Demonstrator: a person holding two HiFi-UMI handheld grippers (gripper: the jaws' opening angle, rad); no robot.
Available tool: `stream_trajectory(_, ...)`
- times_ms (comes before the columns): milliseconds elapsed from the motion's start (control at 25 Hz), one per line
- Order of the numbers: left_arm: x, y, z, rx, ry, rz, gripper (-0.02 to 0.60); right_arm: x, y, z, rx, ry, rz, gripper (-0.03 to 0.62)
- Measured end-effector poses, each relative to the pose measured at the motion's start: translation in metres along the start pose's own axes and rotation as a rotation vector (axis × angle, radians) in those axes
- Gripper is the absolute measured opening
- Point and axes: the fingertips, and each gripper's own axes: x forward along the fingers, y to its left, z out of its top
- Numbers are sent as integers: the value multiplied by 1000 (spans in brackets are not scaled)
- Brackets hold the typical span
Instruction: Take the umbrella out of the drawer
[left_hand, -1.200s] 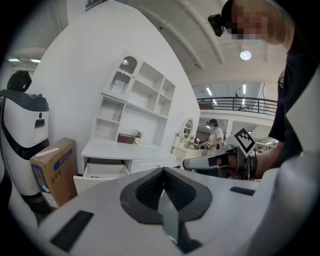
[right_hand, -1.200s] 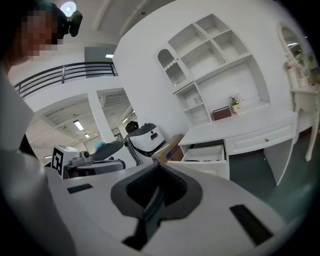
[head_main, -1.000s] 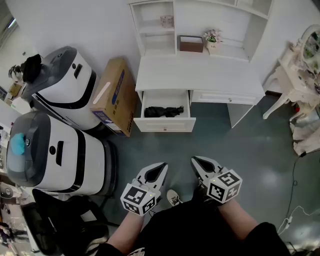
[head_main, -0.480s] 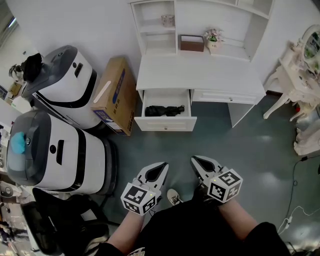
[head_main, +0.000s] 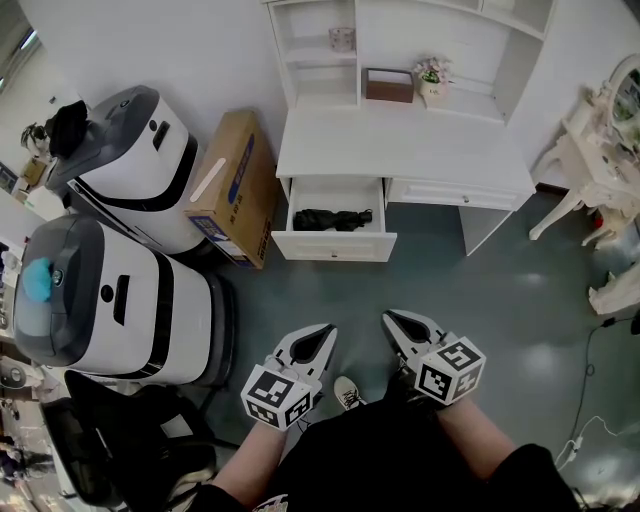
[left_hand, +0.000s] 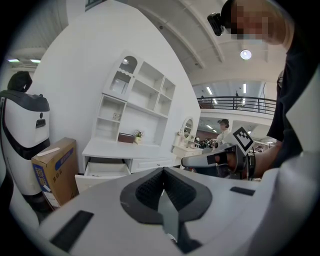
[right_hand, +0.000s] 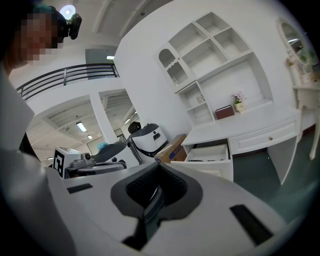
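Note:
A black folded umbrella (head_main: 332, 219) lies in the open left drawer (head_main: 333, 248) of the white desk (head_main: 400, 150). In the right gripper view it is only a dark sliver (right_hand: 201, 160) above the drawer's front (right_hand: 212, 169). Both grippers are held low over the grey-green floor, well short of the desk. My left gripper (head_main: 324, 334) is shut with nothing in it, and the left gripper view (left_hand: 162, 173) shows its jaws meeting at a point. My right gripper (head_main: 392, 321) beside it is shut and empty too, its tip (right_hand: 159, 168) aimed towards the drawer.
Two large white-and-black machines (head_main: 120, 300) (head_main: 140, 165) stand at the left, with a cardboard box (head_main: 230, 190) leaning between them and the desk. The desk's right drawer (head_main: 455, 195) is closed. White ornate furniture (head_main: 590, 165) and a floor cable (head_main: 590, 395) are at the right.
Neither gripper nor the umbrella has moved. Only the head view has shifted slightly.

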Motion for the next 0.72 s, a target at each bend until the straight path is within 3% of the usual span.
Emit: stream_trajectory(720, 4, -4, 3, 0, -10, -8, 5, -7, -8, 8, -13, -21, -16, 2)
